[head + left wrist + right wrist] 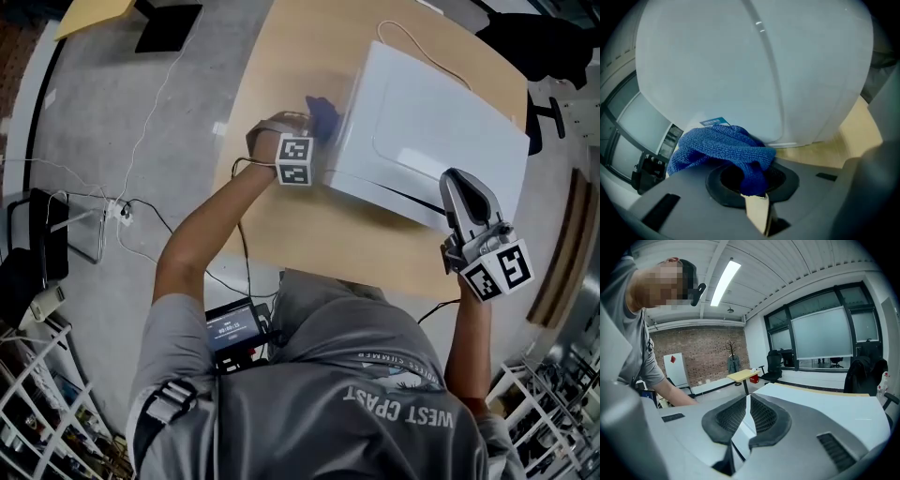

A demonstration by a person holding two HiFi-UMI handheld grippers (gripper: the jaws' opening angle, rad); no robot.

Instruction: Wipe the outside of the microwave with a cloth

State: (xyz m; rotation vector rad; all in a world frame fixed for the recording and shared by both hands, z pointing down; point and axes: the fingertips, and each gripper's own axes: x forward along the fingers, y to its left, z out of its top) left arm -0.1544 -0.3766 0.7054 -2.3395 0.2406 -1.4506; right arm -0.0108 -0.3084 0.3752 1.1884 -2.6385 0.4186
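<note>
A white microwave (441, 141) stands on a wooden table (281, 220). My left gripper (317, 124) is at the microwave's left side, shut on a blue cloth (323, 112). In the left gripper view the blue cloth (724, 150) bunches out of the shut left gripper (750, 183), right against the white microwave wall (754, 70). My right gripper (457, 180) hovers over the microwave's near right corner, shut with nothing in it. In the right gripper view the right gripper (747, 411) has its pads together above the microwave's white top (825, 408).
A thin white cable (412, 42) runs over the table behind the microwave. Cables and a power strip (120, 210) lie on the grey floor at the left. Wire shelves (37, 412) stand at the lower left. An office chair (773, 366) and a yellow table (743, 376) stand farther off.
</note>
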